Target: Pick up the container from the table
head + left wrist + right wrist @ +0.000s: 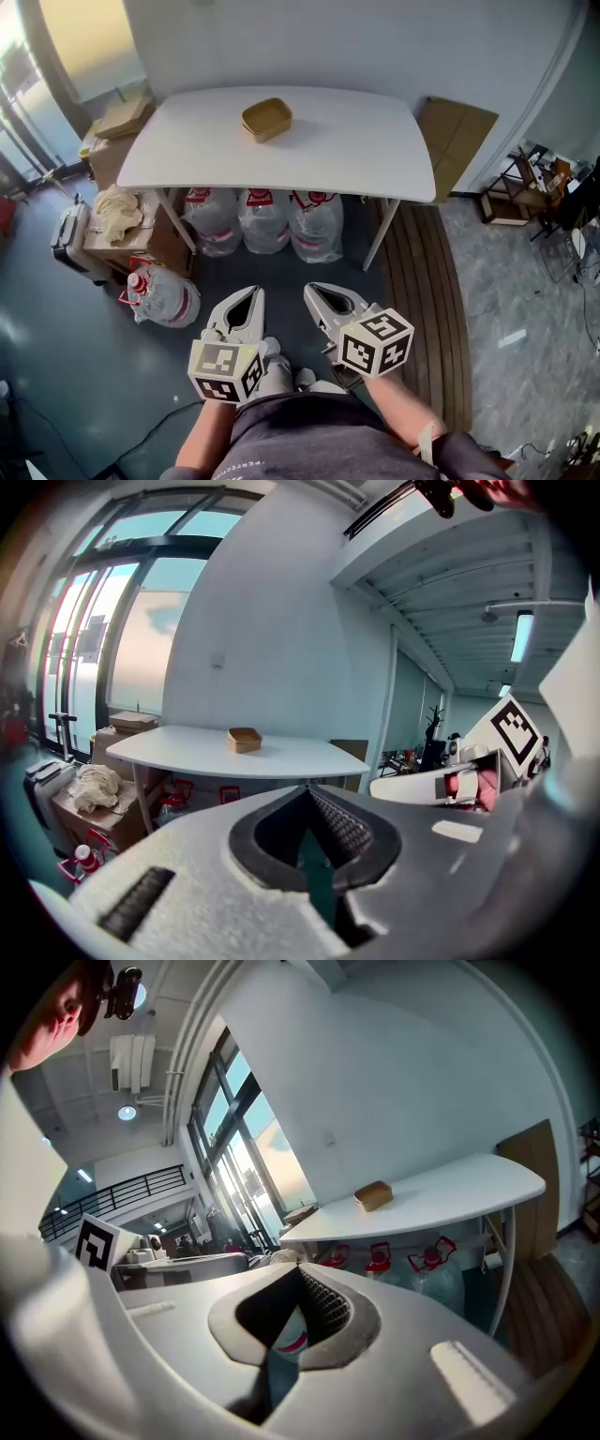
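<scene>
A brown, shallow paper container point(266, 119) sits alone on the white table point(366, 155), toward its far side and left of the middle. Both grippers hang low in front of my body, well short of the table and over the floor. My left gripper point(252, 293) and right gripper point(313, 290) point toward the table with their jaws together and nothing in them. In the left gripper view the container point(244, 740) is small and far beyond the closed tips point(306, 791). In the right gripper view the container point(373, 1195) is just as distant past the closed tips point(298, 1270).
Three large water jugs point(267, 220) stand under the table, and another point(161, 296) lies at the left on the floor. Cardboard boxes point(122, 117) and a suitcase point(70, 234) crowd the left side. A cardboard sheet point(457, 131) leans at the table's right end. A shelf point(530, 183) stands far right.
</scene>
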The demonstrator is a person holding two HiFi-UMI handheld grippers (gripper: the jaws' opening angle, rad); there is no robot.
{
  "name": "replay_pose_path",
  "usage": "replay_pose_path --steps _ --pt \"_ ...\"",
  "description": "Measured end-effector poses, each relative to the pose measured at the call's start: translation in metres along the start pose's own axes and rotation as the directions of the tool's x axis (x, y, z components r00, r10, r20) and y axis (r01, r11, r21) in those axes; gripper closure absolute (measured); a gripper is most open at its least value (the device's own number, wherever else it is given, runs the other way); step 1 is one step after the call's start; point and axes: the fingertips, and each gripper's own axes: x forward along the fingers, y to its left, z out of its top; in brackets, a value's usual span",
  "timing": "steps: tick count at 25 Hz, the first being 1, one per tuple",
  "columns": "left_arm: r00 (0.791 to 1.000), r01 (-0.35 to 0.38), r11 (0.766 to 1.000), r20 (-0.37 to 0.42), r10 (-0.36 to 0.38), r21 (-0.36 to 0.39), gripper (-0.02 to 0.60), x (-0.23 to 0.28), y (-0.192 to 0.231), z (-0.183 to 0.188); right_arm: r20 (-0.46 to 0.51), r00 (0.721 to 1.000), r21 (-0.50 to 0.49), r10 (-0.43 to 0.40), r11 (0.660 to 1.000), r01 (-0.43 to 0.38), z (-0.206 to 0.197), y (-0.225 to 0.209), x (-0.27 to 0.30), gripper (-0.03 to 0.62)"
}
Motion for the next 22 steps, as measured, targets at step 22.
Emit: replay_pose_path --steps 22 --pt "0.998 0.052 0.999 0.016 -0.053 0.008 0.588 0.076 0.088 0.049 0.012 0.999 -0.006 -0.040 0.999 0.040 0.057 -0.025 0.109 0.594"
